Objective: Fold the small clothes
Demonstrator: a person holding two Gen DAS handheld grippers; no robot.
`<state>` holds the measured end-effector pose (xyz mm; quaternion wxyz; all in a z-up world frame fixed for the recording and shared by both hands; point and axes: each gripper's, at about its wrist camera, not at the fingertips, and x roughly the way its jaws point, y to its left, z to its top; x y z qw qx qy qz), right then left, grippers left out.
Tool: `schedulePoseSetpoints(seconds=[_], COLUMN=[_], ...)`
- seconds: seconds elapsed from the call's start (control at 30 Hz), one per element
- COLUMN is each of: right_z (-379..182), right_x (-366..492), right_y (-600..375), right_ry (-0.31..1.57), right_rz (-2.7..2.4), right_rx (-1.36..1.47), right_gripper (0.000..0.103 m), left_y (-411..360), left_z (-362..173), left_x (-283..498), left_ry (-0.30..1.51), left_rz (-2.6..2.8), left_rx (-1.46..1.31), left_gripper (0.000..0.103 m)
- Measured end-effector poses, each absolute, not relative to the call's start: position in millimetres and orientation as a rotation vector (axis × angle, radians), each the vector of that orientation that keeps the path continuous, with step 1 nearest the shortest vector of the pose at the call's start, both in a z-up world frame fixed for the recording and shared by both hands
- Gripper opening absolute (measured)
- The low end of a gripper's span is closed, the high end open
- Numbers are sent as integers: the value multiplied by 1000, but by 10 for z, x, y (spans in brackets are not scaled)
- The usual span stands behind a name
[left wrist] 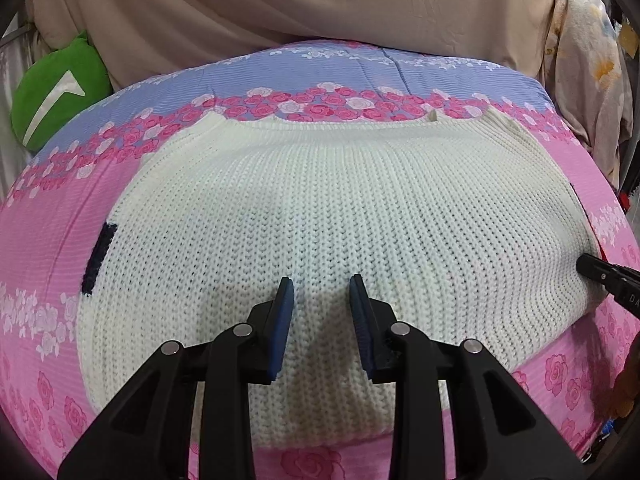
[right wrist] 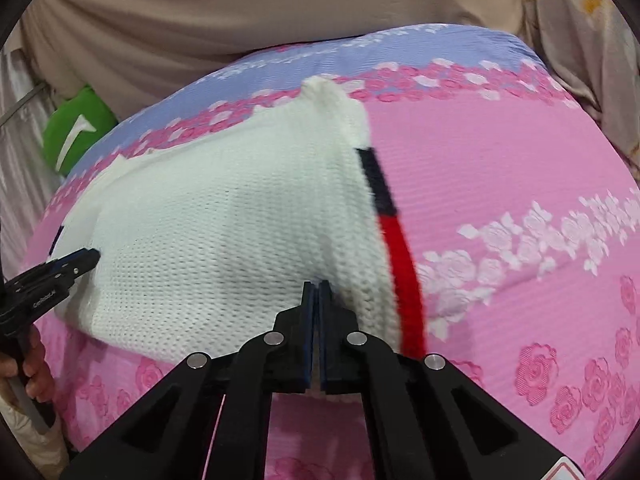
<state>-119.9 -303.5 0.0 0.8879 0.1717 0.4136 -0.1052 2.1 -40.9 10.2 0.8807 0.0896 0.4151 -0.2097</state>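
Observation:
A cream knitted sweater [left wrist: 320, 200] lies spread on the pink floral quilt [left wrist: 48, 240], with a dark stripe [left wrist: 98, 256] at its left edge. My left gripper [left wrist: 320, 280] hovers over the sweater's near middle, jaws apart and nothing between the pads. In the right wrist view the sweater [right wrist: 220, 220] shows a black band [right wrist: 376, 180] and a red band [right wrist: 404, 272] along its right edge. My right gripper [right wrist: 319, 285] is shut on that edge's knit, which rises to its tips. The right gripper [left wrist: 584, 266] also shows at the sweater's right side, and the left gripper [right wrist: 94, 256] at its left.
A green plush cushion [left wrist: 56, 92] sits at the back left. A beige sheet [left wrist: 320, 0] hangs behind the bed, and a pale floral cloth [left wrist: 588, 60] hangs at the right. A person's hand [right wrist: 32, 364] holds the left gripper's handle. The quilt [right wrist: 520, 200] lies bare right of the sweater.

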Motion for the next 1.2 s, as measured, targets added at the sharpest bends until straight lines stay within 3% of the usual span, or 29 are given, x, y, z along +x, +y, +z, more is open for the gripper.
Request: schedulePoseSetpoints(seconds=[0.17,0.23,0.27,0.33,0.47,0.63,0.73,0.9,1.0,1.07,1.1,1.17,1.2], right_z=[108,256,344,472,560,369,109,74,59,55,51,51,52], right_x=[-1233,-1210,-1170,-1031,-531,90,380,445,444,443,446,441,429], right_y=[-3021,-2919,-2841,-2693,-2277,-1880,-1783,-1843,-1838,-1842,-1844,-1856,-1845], right_ry=[842,813,799,783,786,860,934,921,913,909,906,901,899], right_rz=[-240,-241,-232,-185,-67,40,45,68,73,74,76,82,81], right_rx=[366,331,304,272,191,142,108,140,144,146,150,160,166], right_gripper=[0,8,13,14,14,14,14,14,14,14,14,14,14], left_y=[-311,-87,37,349,910,1222,1184,1020,927,854,871,851,851], left_z=[147,266,328,460,478,118,-14,-103,-99,-88,-70,0,44], left_x=[-19,-37,-26,51,380,694,733,866,961,1006,1010,995,982], left_ry=[856,828,809,772,773,920,953,960,957,967,962,937,926], left_rz=[-442,-421,-397,-334,-182,-251,-319,-348,-358,-375,-367,-352,-355], left_rx=[162,111,89,25,-72,-227,-278,-285,-289,-297,-295,-280,-280], left_gripper=[29,30,41,55,57,57,67,74,72,51,48,32,31])
